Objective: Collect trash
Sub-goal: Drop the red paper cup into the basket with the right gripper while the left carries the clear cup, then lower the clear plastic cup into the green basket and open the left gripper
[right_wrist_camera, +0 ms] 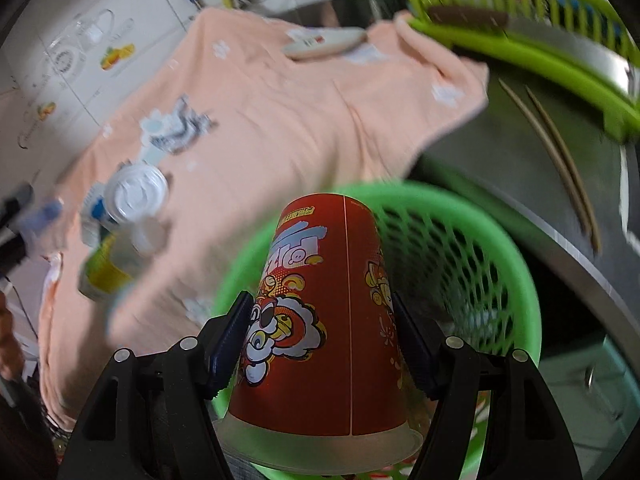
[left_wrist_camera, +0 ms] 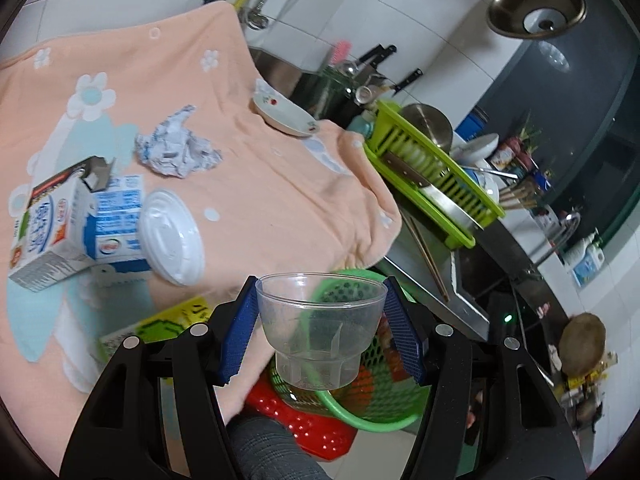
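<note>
The left gripper (left_wrist_camera: 320, 320) pinches a clear plastic cup (left_wrist_camera: 320, 328), upright, between its blue-padded fingers (left_wrist_camera: 236, 336), just above the rim of a green mesh basket (left_wrist_camera: 360, 416). The right gripper (right_wrist_camera: 324, 340) clamps a red printed paper cup (right_wrist_camera: 324, 320), mouth toward the camera, its fingers (right_wrist_camera: 228, 344) pressed on both sides; it hangs over the green mesh basket (right_wrist_camera: 472, 248).

Remaining on the peach flowered cloth (left_wrist_camera: 260, 184) covering the tabletop: a crumpled paper wad (left_wrist_camera: 176, 148), an opened milk carton (left_wrist_camera: 72, 224) lying on its side, a white plastic lid (left_wrist_camera: 172, 236) leaning against the carton, and a yellow-green packet (left_wrist_camera: 160, 328) near the cloth's front edge.

A ceramic dish (left_wrist_camera: 284, 114) sits at the cloth's far edge. A lime dish rack (left_wrist_camera: 432, 176) stands beside the cloth, with chopsticks (left_wrist_camera: 428, 260) lying near it. A red crate (left_wrist_camera: 308, 420) sits under the basket.
</note>
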`<state>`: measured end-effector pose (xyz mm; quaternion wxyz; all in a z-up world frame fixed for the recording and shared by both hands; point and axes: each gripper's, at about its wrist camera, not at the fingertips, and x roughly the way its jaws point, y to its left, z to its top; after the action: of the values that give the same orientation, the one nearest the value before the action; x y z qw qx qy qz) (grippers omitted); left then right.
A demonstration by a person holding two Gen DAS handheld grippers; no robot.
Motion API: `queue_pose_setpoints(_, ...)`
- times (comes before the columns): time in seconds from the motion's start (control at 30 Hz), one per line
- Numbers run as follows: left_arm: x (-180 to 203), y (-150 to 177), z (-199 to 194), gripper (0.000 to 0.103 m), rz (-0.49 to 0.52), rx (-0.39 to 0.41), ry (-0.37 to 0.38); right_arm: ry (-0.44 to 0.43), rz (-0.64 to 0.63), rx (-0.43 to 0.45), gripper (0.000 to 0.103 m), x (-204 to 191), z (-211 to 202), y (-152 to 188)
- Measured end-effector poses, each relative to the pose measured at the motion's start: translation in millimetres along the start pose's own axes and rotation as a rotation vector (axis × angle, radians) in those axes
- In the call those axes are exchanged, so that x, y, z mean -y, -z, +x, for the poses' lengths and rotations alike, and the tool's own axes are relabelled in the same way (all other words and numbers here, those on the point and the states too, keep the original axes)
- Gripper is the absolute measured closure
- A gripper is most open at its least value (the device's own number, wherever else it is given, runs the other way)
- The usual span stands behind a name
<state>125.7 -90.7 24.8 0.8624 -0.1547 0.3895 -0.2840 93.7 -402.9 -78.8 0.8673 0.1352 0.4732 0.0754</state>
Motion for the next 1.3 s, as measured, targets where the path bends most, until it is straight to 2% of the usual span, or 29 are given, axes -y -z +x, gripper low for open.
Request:
queue_pose_setpoints(0.33, 19.3, 10.8, 20.5, 0.042, 0.035, -0.049, 0.013, 0.141, -0.043, -0.057, 0.036, 14.2, 31.4, 33.2)
queue_pose_setpoints(0.77, 32.0, 16.8, 37.3, 0.042, 0.059, -0.087, 0.028, 0.162, -0.054, -0.091, 0.036, 19.5, 40.7, 44.0)
queue_pose_setpoints(1.07, 34.0, 18.4, 40.2, 0.042, 0.066, -0.091, 0.03, 0.14, -0.045, -0.058, 0.035, 17.1, 28.3, 40.3)
queue_pose_setpoints(1.3, 39.7, 20.9, 51.5, 0.042, 0.078, -0.117, 0.034, 0.139, -0.057, 0.0, 0.03, 13.9, -0.3, 36.0)
